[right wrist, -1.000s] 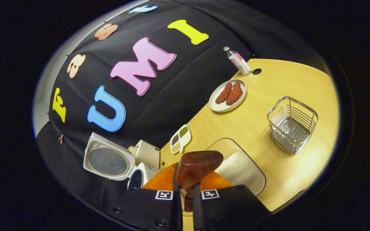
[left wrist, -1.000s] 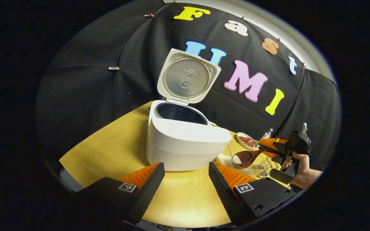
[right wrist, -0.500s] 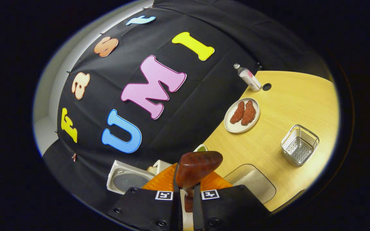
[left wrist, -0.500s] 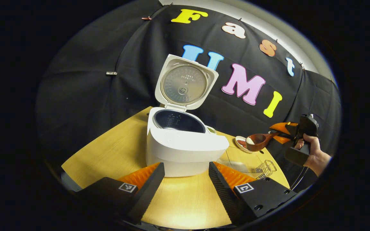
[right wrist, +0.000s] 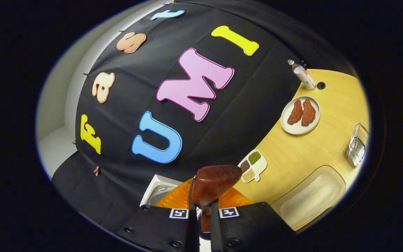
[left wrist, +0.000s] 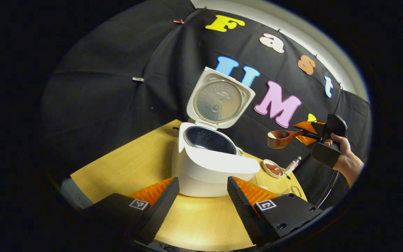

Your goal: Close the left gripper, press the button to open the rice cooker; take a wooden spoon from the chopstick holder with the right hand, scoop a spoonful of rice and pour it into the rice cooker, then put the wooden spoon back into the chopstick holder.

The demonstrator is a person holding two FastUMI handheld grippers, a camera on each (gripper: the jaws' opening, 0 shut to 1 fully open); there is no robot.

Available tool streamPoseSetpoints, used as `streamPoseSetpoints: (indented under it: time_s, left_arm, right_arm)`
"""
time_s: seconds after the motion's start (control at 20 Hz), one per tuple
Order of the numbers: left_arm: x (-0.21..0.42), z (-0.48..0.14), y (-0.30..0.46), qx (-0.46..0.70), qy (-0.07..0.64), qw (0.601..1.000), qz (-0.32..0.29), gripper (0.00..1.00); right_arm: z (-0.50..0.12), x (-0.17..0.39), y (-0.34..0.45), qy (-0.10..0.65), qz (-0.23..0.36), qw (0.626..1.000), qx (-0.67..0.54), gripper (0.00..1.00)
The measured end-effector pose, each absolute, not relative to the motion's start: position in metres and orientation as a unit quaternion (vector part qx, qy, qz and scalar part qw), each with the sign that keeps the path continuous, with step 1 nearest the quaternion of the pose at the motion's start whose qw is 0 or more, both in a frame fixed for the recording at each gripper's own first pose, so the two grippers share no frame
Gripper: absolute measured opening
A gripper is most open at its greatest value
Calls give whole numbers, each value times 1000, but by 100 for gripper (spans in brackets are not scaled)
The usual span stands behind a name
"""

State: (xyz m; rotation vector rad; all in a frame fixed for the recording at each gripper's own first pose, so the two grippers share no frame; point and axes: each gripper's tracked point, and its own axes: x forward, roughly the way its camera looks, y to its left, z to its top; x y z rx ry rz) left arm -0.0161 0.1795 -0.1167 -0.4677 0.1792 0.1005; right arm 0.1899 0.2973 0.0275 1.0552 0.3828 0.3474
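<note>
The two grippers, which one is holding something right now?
The right gripper: its fingers are clamped on the wooden spoon, carrying a little rice toward the open rice cooker. The left gripper is open and empty.

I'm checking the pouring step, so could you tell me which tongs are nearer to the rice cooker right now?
Left. The left tongs sit open just in front of the rice cooker, low over the table. The right tongs hold the spoon raised off to its side.
</note>
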Motion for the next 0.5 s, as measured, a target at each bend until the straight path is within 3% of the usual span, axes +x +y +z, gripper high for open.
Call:
streamPoseSetpoints:
  time_s: [0.25,0.5]
  left_arm:
    - [-25,-121,221,-217,98,967,89,96]
    - [-34,-122,245,-224,97,964,104,97]
  right_arm:
    - [26,195,361,189,189,840,472,17]
    - [13,200,418,178,216,878,388,17]
